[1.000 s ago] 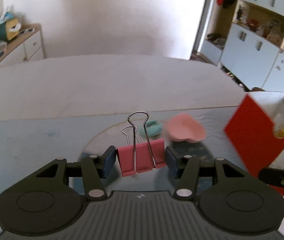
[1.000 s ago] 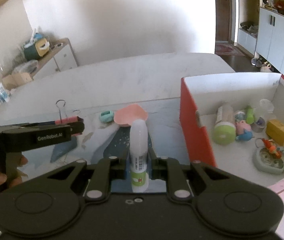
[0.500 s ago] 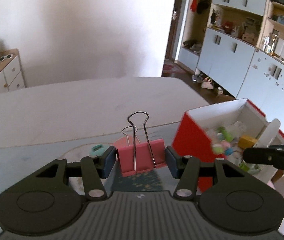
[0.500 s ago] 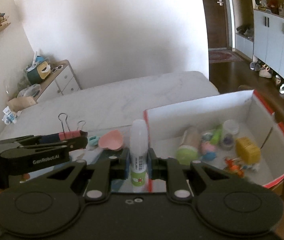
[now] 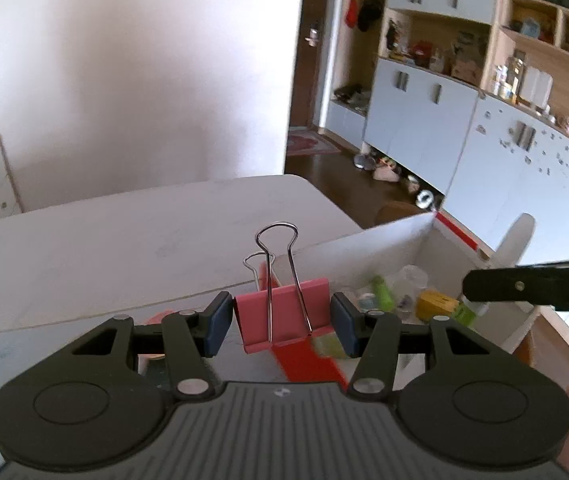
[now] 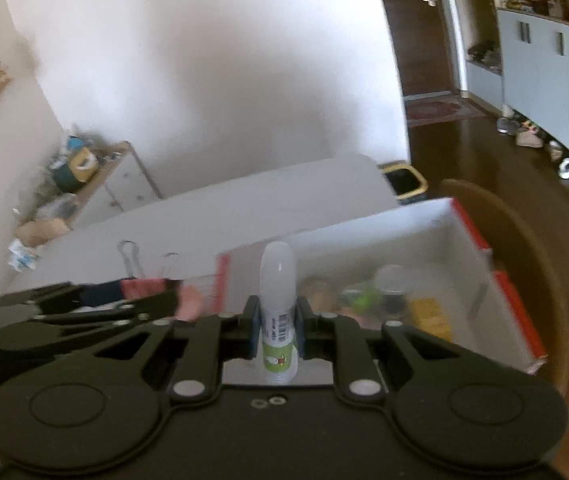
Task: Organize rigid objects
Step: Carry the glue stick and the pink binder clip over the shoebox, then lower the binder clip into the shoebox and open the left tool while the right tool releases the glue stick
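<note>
Box: the red-and-white box (image 6: 496,280) lay ahead of both my grippers, at about 1 o'clock from my right one and 2 o'clock from my left; its long axis ran from near left to far right in the right wrist view.
Table: the white table (image 5: 124,232) stretched away at 11 o'clock, bare beyond the box.
Open room: the near half of the box floor looked free, judging from the right wrist view; the small items (image 6: 388,300) were gathered toward its far right, blurred.
Edge to clear: the box's near red wall (image 5: 308,364) sat just under my left fingers, so I judged the clip must go over it before release.
Right gripper (image 6: 278,334): clenched on the glue stick (image 6: 278,304), which stood upright, cap at 12 o'clock.
Left gripper (image 5: 280,322): grasping the red binder clip (image 5: 282,314) by its sides, wire handles up at 12 o'clock.
Nearer hand: my right, I judged, already over the box's mouth.
</note>
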Demonstrator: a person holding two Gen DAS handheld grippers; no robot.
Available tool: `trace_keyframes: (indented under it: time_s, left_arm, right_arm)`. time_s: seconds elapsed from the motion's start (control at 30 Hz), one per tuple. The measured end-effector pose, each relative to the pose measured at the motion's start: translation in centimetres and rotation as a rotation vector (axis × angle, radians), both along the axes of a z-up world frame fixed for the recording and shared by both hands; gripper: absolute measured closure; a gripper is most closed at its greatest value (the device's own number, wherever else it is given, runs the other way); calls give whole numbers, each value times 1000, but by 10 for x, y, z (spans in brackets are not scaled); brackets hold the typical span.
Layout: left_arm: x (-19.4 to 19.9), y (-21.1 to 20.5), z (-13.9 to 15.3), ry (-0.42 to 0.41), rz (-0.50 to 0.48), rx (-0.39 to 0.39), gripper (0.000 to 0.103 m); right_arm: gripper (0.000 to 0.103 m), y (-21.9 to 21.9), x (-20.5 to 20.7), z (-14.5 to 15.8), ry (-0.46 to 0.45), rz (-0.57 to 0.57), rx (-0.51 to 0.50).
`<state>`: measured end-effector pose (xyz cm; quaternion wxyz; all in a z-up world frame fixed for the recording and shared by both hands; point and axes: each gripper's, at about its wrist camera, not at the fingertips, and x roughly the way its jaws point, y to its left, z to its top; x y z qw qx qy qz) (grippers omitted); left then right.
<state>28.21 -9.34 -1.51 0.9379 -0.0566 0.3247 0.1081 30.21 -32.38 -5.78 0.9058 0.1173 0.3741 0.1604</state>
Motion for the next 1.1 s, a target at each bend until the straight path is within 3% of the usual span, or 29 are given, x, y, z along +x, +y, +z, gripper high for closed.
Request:
trace_keyframes:
  time_s: [0.47,0.9,1.1]
  left_arm:
    - [67,-70,-31,153,-140,17,50]
    - [138,-94,-71,335,-201,40,50]
    - [157,-99,-86,398,-202,15,49]
  right_arm:
    - [87,-52,15,-36,95,-35,-88]
    - [87,-61,37,-58,154,-17,-196]
    - [87,-62,52,-68,157,-11,-201]
